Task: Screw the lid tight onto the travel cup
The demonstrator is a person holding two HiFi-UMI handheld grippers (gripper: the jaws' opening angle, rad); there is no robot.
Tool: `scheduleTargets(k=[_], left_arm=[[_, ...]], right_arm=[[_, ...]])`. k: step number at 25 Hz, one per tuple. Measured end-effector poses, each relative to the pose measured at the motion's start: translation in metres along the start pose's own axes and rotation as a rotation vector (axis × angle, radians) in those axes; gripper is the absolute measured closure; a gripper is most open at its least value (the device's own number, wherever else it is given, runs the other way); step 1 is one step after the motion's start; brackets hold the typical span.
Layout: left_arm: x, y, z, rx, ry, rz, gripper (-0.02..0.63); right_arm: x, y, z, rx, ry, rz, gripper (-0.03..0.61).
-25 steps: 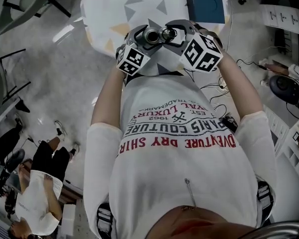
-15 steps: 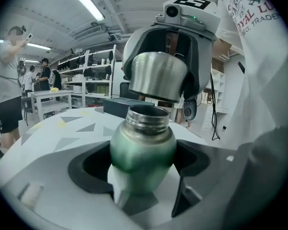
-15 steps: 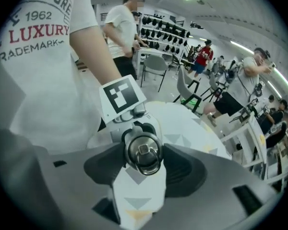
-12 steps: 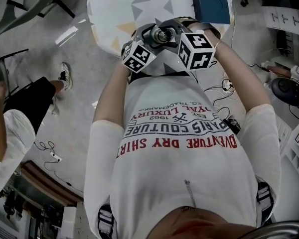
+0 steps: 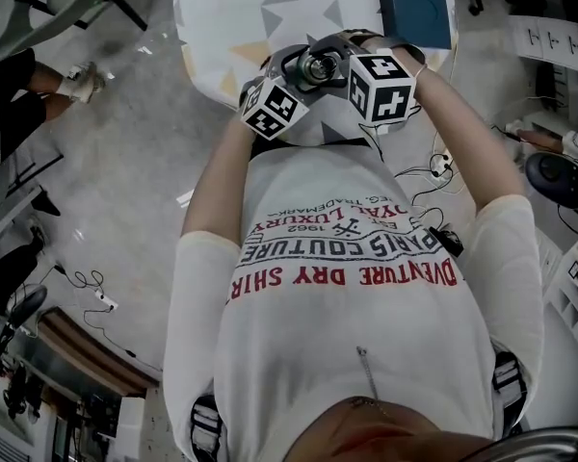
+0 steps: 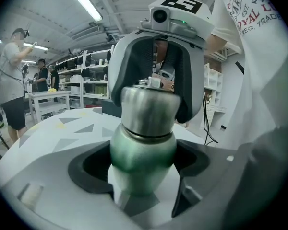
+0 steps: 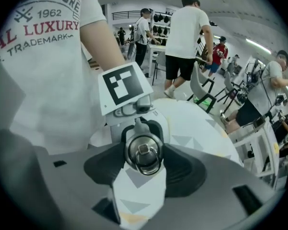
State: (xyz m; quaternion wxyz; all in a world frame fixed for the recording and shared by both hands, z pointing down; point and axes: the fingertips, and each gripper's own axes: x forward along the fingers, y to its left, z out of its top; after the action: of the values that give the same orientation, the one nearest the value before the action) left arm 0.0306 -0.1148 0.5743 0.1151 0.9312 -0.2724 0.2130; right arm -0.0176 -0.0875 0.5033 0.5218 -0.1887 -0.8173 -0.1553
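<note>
Over the triangle-patterned table point(image 5: 222, 12), at twelve o'clock from the person's chest point(image 5: 352, 258), the green travel cup point(image 6: 141, 150) is clamped round its body by the left gripper point(image 6: 142, 166), probably so it cannot spin. The right gripper point(image 7: 144, 161) has its jaws pressed on the steel lid point(image 7: 143, 150) at three and nine o'clock, placed to twist it. The left gripper lies nearly level, while the right tips steeply down onto the cup's top.
</note>
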Motion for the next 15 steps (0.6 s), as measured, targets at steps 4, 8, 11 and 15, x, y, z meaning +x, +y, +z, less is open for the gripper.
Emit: scheduleTargets(k=[4,8,11,15], left_arm=[[-0.001,0.0,-0.002,0.0,-0.003,-0.002,0.225],[0.0,0.0,-0.001,-0.002,-0.006,-0.005,0.225],[0.0,0.0,0.0,-0.001,-0.006,-0.007,0.225],[0.0,-0.001,-0.001,-0.001,-0.011,-0.008,0.225]], right_arm=[[0.0,-0.003,0.001,0.108,-0.05,-0.028,0.334],[-0.003,-0.008,0.0,0.279,-0.105,-0.111,0.333],[-0.004,-0.011,-0.002,0.376,-0.115,-0.175,0.334],[-0.005,-0.014,-0.004,0.509,-0.126,-0.247,0.333]])
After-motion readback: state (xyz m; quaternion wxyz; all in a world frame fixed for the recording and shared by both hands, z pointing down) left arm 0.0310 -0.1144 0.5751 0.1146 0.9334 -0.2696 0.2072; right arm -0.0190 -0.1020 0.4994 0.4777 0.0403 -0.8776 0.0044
